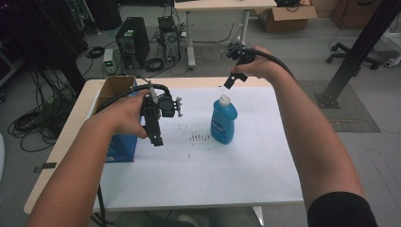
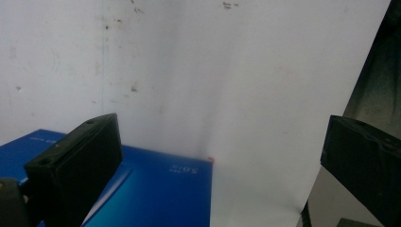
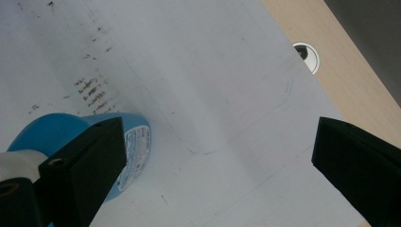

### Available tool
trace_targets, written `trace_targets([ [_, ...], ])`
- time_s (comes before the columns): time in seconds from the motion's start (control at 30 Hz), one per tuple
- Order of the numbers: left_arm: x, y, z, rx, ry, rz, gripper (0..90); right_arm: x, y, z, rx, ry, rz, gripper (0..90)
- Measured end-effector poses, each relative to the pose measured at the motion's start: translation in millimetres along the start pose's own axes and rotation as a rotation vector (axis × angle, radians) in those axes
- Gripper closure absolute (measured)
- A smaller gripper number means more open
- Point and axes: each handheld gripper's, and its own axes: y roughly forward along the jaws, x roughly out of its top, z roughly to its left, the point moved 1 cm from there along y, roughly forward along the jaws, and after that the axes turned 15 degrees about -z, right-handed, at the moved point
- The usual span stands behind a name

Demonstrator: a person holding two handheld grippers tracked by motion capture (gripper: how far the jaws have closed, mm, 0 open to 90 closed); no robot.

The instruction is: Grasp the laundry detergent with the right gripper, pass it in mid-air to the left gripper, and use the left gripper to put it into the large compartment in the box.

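The blue bottle (image 1: 223, 121) stands upright mid-table on the white sheet (image 1: 265, 156), its white cap up. The right gripper (image 1: 232, 79) hovers just above the cap, jaws apart and empty; the left gripper (image 1: 156, 135) hangs open by the blue box (image 1: 122, 146). The bottle is likely smooth plastic, slippery, part-full and top-heavy: grip the body below the shoulder, not the cap

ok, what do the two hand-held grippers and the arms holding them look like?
Both are black: the left hand-held gripper has a boxy black body with a small grey fitting and a thick black cable looping back from it. The right hand-held gripper trails a similar black cable. Each has two flat, blocky black jaws. The forearms are bare; a black sleeve shows on the right upper arm.
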Motion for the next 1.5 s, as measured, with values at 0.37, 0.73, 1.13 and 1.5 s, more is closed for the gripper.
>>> trace_targets([
  [0.37,3.8,2.6,-6.4,-0.009,0.007,0.005,0.2,-5.9,-4.9,-5.9,-0.011,0.007,-0.019,4.2],
  [0.73,7.4,-4.4,-25.1,-0.001,0.048,-0.003,0.2,-19.1,-17.3,-6.5,-0.020,0.015,-0.030,4.2],
  [1.13,6.3,-12.9,-45.6,0.020,0.058,-0.001,0.2,-36.3,-33.1,3.9,-0.025,0.008,-0.039,4.3],
  [1.5,5.9,-10.5,-67.0,0.014,0.080,0.007,0.3,-62.3,-49.2,15.8,-0.027,0.006,-0.063,4.3],
])
